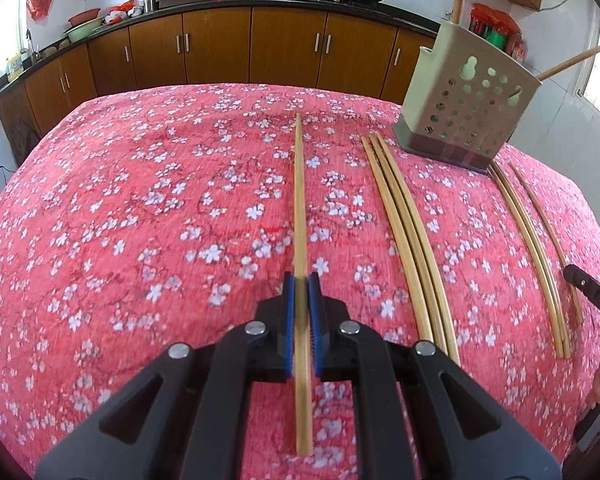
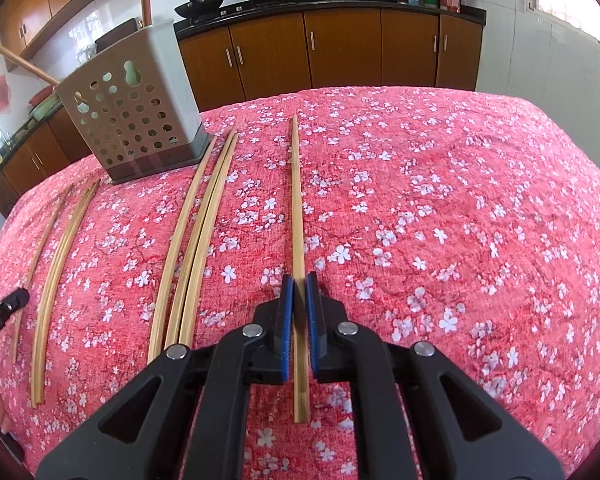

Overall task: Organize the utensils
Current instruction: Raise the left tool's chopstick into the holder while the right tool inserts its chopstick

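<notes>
In the left wrist view, the left gripper (image 1: 301,280) points down at the red floral cloth (image 1: 140,220), its blue pads closed on a single chopstick (image 1: 300,200) that runs away toward the far edge. The near end of that stick passes under the claw, where it is partly covered. To the right lie a bundle of three (image 1: 404,232) and, further off, another three sticks (image 1: 532,240), their far ends hidden behind the perforated holder (image 1: 460,108). At the right edge the other gripper's tip (image 1: 588,288) is cut off, with fingers (barely visible) below it. In the right wrist view, the right gripper (image 2: 299,282) is tilted down likewise and clamps its own chopstick (image 2: 297,200). The holder (image 2: 136,112) stands at upper left, two wooden handles sticking out, the tops cropped. The left gripper (image 2: 4,308) peeks in at the left edge.
</notes>
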Action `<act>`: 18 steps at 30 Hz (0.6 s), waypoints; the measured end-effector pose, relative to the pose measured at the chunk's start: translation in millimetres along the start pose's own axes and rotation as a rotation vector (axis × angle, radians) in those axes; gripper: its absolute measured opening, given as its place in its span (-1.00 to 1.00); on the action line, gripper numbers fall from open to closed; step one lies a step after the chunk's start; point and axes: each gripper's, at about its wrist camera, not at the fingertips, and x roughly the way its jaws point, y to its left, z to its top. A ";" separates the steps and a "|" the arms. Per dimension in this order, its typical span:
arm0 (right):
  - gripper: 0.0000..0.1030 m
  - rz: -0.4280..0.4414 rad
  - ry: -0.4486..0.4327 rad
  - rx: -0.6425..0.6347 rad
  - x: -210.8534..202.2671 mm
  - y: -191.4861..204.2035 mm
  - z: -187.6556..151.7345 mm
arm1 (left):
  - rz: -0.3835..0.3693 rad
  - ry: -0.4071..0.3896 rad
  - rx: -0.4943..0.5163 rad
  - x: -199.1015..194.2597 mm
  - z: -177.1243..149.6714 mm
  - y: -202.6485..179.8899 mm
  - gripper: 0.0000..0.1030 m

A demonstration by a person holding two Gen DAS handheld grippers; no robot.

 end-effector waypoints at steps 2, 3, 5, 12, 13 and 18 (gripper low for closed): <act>-0.85 -0.014 -0.011 -0.006 -4.3 0.9 -0.4 | 0.012 0.003 0.023 -0.6 -0.5 -3.2 -0.83; -0.85 -0.018 -0.031 -0.011 -9.9 1.2 0.1 | 0.017 0.008 0.033 -0.9 -0.5 -3.5 -0.83; -0.85 -0.020 -0.083 -0.017 -25.2 0.5 4.3 | 0.020 0.003 0.050 -8.3 0.9 -4.6 -0.83; -0.85 -0.034 -0.283 -0.038 -85.1 4.5 33.5 | 0.006 -0.147 0.055 -63.8 30.2 -2.4 -0.84; -0.85 -0.031 -0.303 -0.036 -91.6 3.1 38.7 | -0.004 -0.182 0.049 -76.0 38.3 -2.3 -0.84; -0.86 -0.016 -0.386 -0.038 -114.4 4.9 59.7 | -0.033 -0.299 0.044 -114.2 68.2 -5.0 -0.84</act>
